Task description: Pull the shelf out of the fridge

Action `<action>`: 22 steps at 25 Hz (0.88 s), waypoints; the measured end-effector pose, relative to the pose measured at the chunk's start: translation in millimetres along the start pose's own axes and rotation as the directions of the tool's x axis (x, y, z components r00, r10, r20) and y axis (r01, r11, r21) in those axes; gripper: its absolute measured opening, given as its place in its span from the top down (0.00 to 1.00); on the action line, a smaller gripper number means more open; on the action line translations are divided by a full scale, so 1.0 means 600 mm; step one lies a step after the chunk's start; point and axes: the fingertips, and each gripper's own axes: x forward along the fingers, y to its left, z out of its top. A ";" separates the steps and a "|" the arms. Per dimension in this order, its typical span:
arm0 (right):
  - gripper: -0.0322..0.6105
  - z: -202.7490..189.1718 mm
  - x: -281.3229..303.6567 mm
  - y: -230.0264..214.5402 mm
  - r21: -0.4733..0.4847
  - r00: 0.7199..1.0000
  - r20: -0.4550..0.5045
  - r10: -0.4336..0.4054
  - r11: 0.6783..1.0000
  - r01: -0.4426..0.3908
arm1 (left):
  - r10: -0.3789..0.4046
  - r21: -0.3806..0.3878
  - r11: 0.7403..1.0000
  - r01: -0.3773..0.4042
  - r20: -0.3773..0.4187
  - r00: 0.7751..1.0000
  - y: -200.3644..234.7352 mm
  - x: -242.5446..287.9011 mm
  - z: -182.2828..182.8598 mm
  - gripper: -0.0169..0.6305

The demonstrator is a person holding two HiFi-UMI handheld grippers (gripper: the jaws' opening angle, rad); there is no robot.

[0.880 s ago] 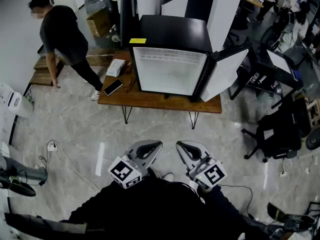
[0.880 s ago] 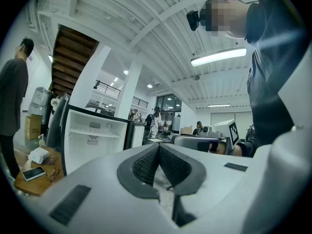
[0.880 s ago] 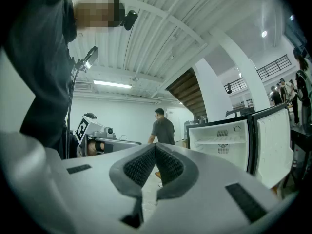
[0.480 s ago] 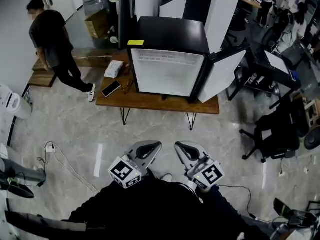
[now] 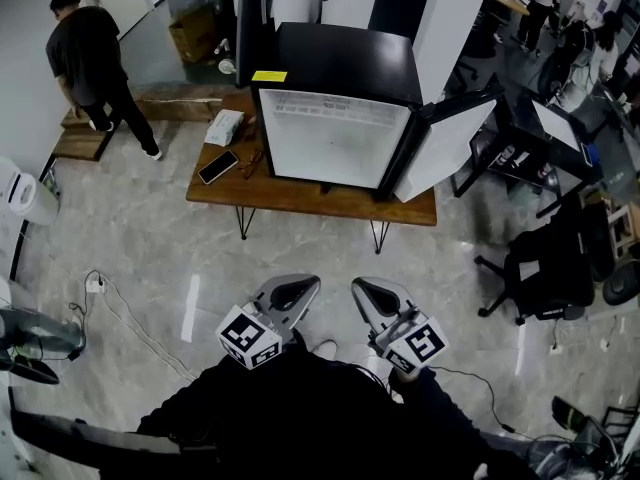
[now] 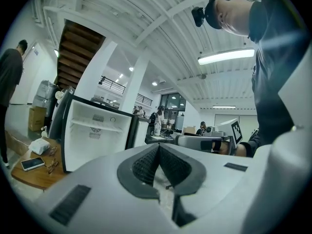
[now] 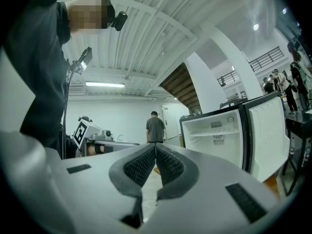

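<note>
Two grippers, left gripper (image 5: 298,288) and right gripper (image 5: 366,292), hung well short of the open fridge (image 5: 340,63), fingers (image 6: 142,165) closed on nothing. Its shelf (image 6: 95,126) sat inside; we feared closed fingers would only shove it, or a hard tug shift the fridge on its surface (image 5: 300,198).

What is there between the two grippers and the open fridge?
In the head view, only bare floor lies there, then the wooden table edge under the fridge. The left gripper and right gripper are shut, empty.

Head view steeply down, far off; gripper views level; fridge (image 5: 335,133) in all.
</note>
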 end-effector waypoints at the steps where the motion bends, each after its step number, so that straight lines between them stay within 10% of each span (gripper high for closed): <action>1: 0.94 0.001 0.004 -0.006 -0.001 1.000 0.013 -0.007 1.000 0.007 | 0.003 -0.006 1.000 -0.003 0.001 1.000 0.008 0.003 0.000 0.96; 22: 0.94 -0.007 0.333 -0.246 0.215 0.984 -0.014 -0.176 0.961 0.175 | -0.016 -0.041 0.999 0.016 -0.005 1.000 0.385 0.135 0.057 0.96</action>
